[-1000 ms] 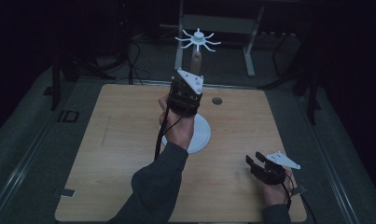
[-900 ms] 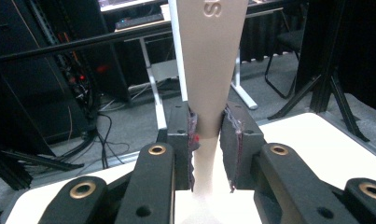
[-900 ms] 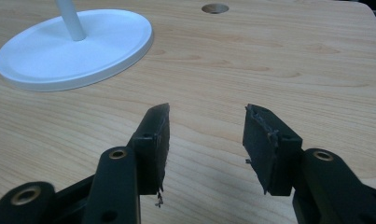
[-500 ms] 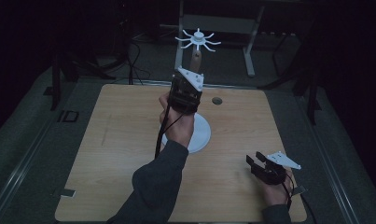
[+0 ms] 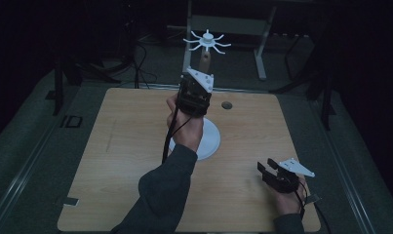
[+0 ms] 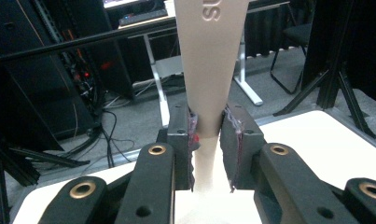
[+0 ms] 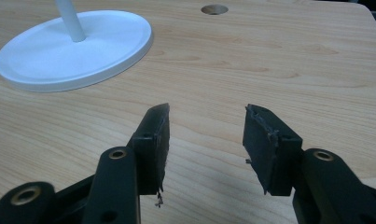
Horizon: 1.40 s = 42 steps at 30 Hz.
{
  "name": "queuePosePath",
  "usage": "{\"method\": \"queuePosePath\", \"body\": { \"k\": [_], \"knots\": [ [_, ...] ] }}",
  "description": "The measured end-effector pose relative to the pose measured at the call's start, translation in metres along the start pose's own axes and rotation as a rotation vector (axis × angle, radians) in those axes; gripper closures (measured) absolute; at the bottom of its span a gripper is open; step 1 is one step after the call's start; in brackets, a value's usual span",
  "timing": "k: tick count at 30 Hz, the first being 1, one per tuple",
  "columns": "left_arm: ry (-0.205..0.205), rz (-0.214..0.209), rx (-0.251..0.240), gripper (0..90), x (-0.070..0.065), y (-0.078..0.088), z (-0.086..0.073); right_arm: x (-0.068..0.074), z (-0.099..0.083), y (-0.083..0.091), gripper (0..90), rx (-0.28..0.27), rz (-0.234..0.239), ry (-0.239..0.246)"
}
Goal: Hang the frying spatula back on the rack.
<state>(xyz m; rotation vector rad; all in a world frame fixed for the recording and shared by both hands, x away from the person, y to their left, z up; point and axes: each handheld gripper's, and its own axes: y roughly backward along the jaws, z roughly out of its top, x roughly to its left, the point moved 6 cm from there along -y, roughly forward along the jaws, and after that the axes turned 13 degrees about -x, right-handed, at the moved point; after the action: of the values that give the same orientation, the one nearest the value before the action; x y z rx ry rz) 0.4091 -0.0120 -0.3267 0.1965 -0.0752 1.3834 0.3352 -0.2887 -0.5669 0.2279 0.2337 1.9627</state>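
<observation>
A white stand rests mid-table on a round base (image 5: 211, 139) (image 7: 73, 51), with a thin pole (image 7: 70, 21) and a spoked top (image 5: 207, 40). My left gripper (image 5: 199, 75) (image 6: 209, 116) is raised over the base, just below the spoked top. It is shut on a beige tapered piece (image 5: 204, 59) (image 6: 213, 56) that widens upward and bears embossed letters. My right gripper (image 5: 265, 170) (image 7: 206, 116) sits low over the table's near right part, open, with nothing between its jaws.
The wooden table (image 5: 121, 146) has a small round hole (image 5: 226, 105) (image 7: 214, 9) behind the stand. Dark floor, cables and metal frame legs (image 5: 260, 53) lie beyond the far edge. A cable hangs from the left gripper down the forearm.
</observation>
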Motion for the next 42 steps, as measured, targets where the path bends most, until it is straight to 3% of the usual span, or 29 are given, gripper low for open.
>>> {"method": "queuePosePath", "body": {
  "k": [26, 42],
  "knots": [
    [-0.018, 0.012, 0.009, 74.7, 0.002, -0.010, -0.001, 0.000, 0.000, 0.000, 50.7, 0.000, 0.001, 0.001],
    [-0.036, -0.018, 0.029, 73.9, 0.001, -0.012, -0.008, 0.000, -0.001, 0.000, 50.5, 0.002, 0.003, 0.003]
  ]
}}
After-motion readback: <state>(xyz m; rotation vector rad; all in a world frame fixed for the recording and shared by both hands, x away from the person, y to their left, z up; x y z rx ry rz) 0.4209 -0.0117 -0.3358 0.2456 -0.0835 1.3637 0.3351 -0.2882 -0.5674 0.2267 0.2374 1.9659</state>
